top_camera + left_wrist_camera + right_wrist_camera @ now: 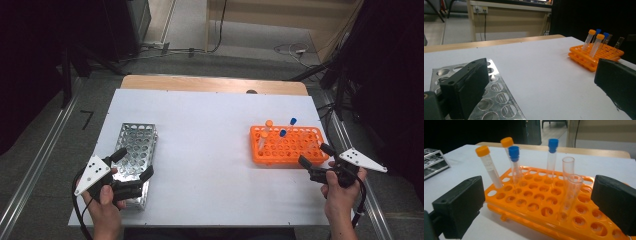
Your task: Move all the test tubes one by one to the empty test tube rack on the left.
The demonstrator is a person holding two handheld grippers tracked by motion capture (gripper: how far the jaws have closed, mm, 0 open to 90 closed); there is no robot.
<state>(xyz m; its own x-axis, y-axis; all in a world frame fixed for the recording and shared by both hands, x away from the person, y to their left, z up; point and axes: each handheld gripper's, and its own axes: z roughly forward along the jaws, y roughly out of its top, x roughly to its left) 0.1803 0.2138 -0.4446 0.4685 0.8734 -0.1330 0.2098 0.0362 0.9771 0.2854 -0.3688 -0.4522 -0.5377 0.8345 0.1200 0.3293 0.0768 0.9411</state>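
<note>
Left gripper point(132, 164) at near-left corner of white table point(200, 150), jaws wide apart, holding nothing, poised over near end of metal rack point(136, 150). Metal rack lies along left edge, holes unfilled where visible.

Right gripper point(316, 155) near right edge, jaws wide apart, holding nothing, just beside near-right corner of orange rack point(287, 146).

Orange rack sits toward right edge. In it: two orange-capped tubes point(489, 167), two blue-capped tubes point(551, 157), two uncapped clear tubes point(571, 192), all roughly upright or slightly tilted.
</note>
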